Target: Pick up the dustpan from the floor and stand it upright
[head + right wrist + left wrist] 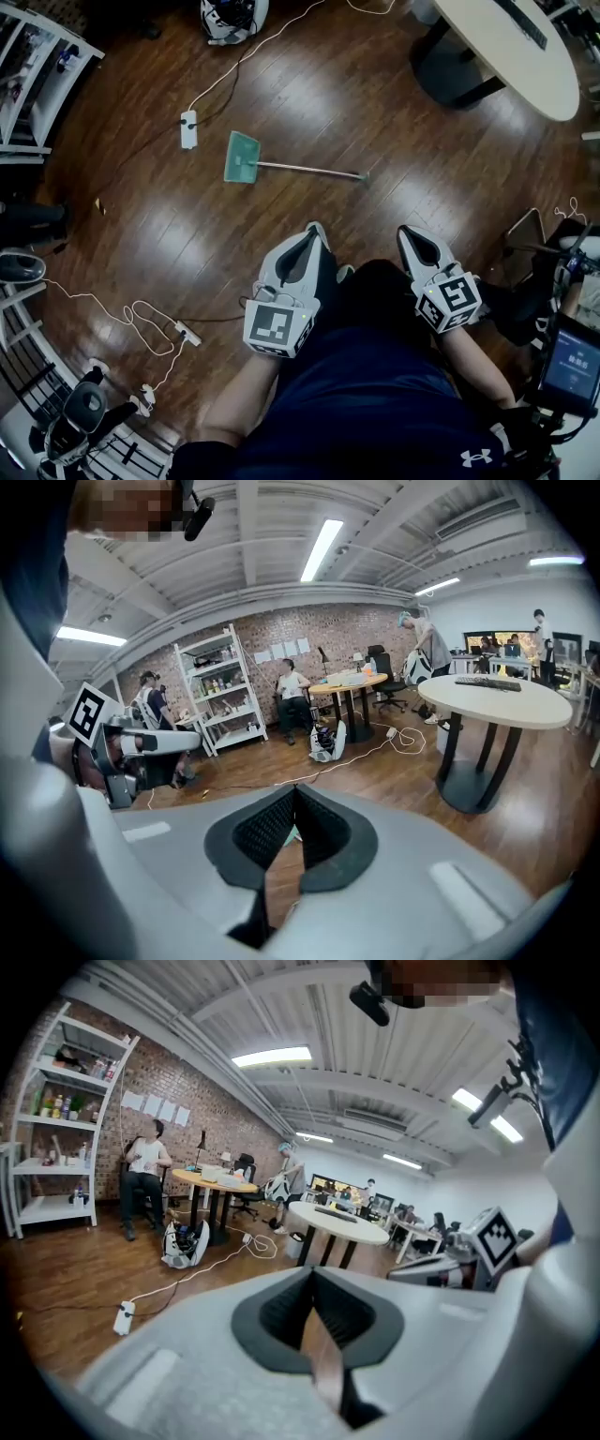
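The dustpan (242,157) has a green pan and a long thin metal handle (309,169). It lies flat on the dark wooden floor, with the handle pointing right. Both grippers hang in front of me, well short of it. My left gripper (316,229) is shut and empty, its tip aimed toward the handle. My right gripper (405,232) is also shut with nothing in it, to the right of the handle's end. In the left gripper view the jaws of the left gripper (314,1276) meet. In the right gripper view a sliver of green dustpan (293,835) shows past the closed right gripper (292,796).
A white power strip (188,129) with its cable lies left of the pan. Another strip with a looped cord (187,333) lies at the lower left. A round white table (511,47) stands at the far right, white shelving (28,84) at the left, and a bag (232,19) at the top. People sit at tables far off.
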A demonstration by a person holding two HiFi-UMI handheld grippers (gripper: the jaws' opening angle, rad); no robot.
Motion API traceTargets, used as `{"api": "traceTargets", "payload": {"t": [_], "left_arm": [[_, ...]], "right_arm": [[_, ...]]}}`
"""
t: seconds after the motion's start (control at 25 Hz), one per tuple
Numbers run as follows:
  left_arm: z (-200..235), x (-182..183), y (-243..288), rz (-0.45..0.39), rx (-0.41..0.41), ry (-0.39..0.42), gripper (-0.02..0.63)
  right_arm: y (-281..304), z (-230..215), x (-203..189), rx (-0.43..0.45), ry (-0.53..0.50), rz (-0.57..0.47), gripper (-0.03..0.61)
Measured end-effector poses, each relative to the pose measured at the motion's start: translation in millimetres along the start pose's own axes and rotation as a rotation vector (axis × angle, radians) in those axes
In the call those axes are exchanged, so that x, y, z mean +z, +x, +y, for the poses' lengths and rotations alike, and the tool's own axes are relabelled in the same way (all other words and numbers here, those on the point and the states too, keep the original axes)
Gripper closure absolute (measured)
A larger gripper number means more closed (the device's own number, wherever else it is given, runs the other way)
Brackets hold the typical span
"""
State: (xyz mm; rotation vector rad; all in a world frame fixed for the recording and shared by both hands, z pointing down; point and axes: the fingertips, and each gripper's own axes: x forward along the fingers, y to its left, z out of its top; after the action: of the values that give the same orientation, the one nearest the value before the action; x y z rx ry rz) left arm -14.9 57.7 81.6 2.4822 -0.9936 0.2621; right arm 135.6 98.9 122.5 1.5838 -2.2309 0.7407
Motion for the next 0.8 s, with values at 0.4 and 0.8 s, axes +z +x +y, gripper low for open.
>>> {"api": "traceTargets", "payload": {"t": [0.4,0.8], "left_arm": [[2,-67,64,0.19,0.113,-0.073,0.584],[-10,-145,150,0.276,0.076,-0.196,0.488]], "right_arm": [[65,-98,-83,0.116,-0.115,0.198,0.527],[159,-174,-166,0.227,-0.218,0.352,0.457]]}}
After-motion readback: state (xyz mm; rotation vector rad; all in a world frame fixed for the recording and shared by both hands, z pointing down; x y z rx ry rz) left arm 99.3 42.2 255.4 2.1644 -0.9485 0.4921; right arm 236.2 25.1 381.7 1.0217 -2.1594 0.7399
